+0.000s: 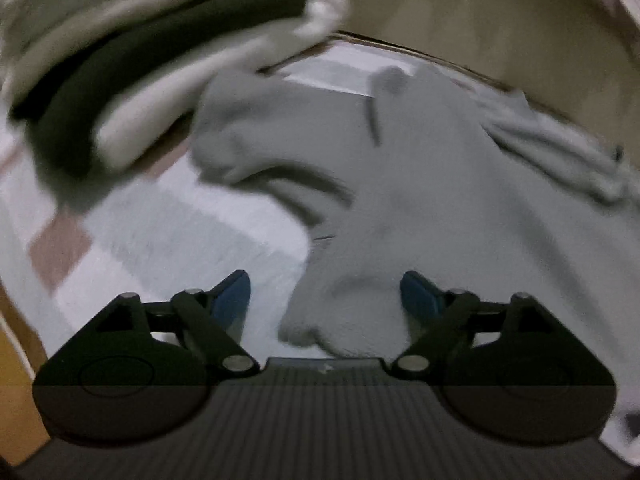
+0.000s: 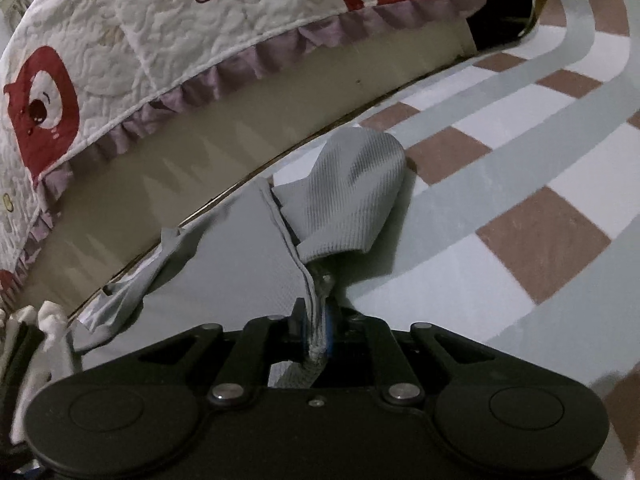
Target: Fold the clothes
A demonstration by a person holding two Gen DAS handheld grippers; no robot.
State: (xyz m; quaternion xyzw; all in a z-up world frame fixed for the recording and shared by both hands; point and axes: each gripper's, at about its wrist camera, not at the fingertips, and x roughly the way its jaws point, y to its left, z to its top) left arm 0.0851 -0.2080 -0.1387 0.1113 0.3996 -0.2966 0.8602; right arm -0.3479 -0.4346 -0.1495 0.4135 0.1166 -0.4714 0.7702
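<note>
Tongs of the right gripper are pressed together on a bunched edge of the grey garment, which lies on the checked mat beside the bed with the bear quilt. The left gripper has its blue fingertips wide apart, with a fold of the same garment between them; contact is unclear in the blur. A stack of folded clothes is at the upper left.

Bare checked mat lay open to the right of the grey garment; folded clothes crowded the left, the quilted bed overhung behind.
</note>
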